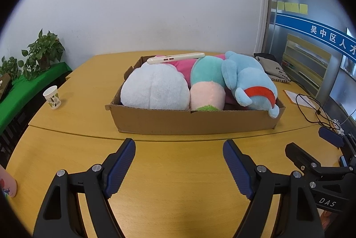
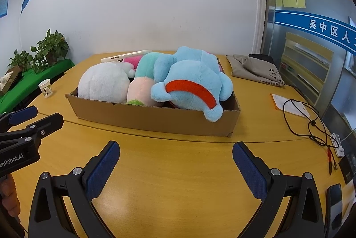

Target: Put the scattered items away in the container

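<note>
The big yellow table (image 1: 66, 113) is under both my claws. Ahead of my left claw (image 1: 179, 162) sits the cardboard box (image 1: 191, 121), full of toys. A white plush (image 1: 153, 88) is on its left side, a striped plush (image 1: 208, 84) in the middle, and a blue plush (image 1: 249, 82) on the right, flopping over the edge. A white phone (image 1: 175, 58) lies on top at the back. My left claw is wide apart and holds nothing. My right claw (image 2: 175, 169) is the same. A paper cup (image 1: 52, 97) stands far off to the left.

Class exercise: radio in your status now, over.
Left gripper open, right gripper open, both empty. Plush toys in cardboard box. Nothing blocking.
</note>
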